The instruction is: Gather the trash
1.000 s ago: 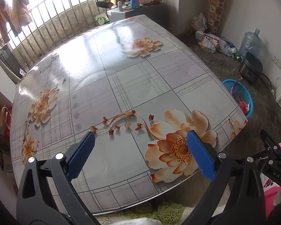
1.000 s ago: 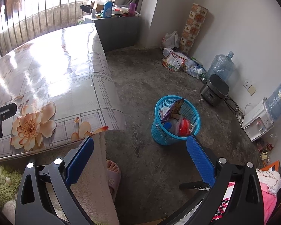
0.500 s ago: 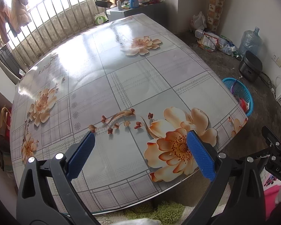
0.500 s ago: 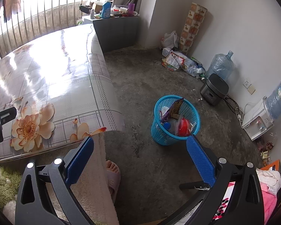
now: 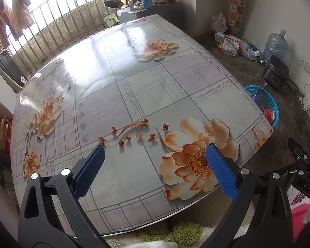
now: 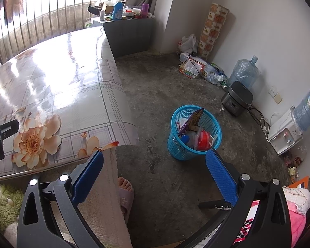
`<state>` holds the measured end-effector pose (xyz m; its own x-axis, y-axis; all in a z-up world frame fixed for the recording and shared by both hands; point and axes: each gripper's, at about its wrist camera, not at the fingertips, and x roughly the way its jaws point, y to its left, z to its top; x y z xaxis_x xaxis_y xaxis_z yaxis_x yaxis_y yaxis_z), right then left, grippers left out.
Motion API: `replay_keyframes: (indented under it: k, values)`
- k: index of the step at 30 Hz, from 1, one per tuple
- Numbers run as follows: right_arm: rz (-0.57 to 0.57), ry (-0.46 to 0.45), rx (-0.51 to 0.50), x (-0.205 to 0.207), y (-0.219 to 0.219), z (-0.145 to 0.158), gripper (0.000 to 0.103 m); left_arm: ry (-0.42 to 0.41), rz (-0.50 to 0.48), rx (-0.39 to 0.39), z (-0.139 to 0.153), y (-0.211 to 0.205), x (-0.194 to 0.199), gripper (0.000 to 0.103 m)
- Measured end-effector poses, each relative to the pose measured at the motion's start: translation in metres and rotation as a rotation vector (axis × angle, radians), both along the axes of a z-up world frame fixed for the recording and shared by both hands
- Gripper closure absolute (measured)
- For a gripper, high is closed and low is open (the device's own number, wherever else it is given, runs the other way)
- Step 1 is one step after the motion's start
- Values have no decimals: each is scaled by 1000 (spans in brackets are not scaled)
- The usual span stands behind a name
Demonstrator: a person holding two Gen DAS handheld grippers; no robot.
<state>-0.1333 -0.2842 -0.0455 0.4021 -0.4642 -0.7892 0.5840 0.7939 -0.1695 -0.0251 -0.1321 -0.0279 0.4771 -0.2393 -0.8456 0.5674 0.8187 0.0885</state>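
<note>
Basically both grippers, left gripper [image 5: 155, 171] and right gripper [image 6: 155, 177], gape wide, holding 0 items; risk: overfilling the blue basket [image 6: 176, 144] at frame centre spills trash [image 6: 196, 136].

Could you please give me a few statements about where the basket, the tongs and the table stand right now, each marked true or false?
1. The blue basket stands on the table. False: it stands on the floor, beside the table.
2. The basket already holds trash. True.
3. The left tongs grip a wrapper. False: they are open, holding nothing.
4. The right tongs are open. True.
5. Loose packaging lies by the far wall. True.
</note>
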Motion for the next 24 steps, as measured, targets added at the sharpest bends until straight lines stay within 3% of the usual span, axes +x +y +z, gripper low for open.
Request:
replay_keyframes:
  k: [24]
  values:
    - [0,-11,-1,0,0,3,7,-13,-10,-3,2,3,7,9]
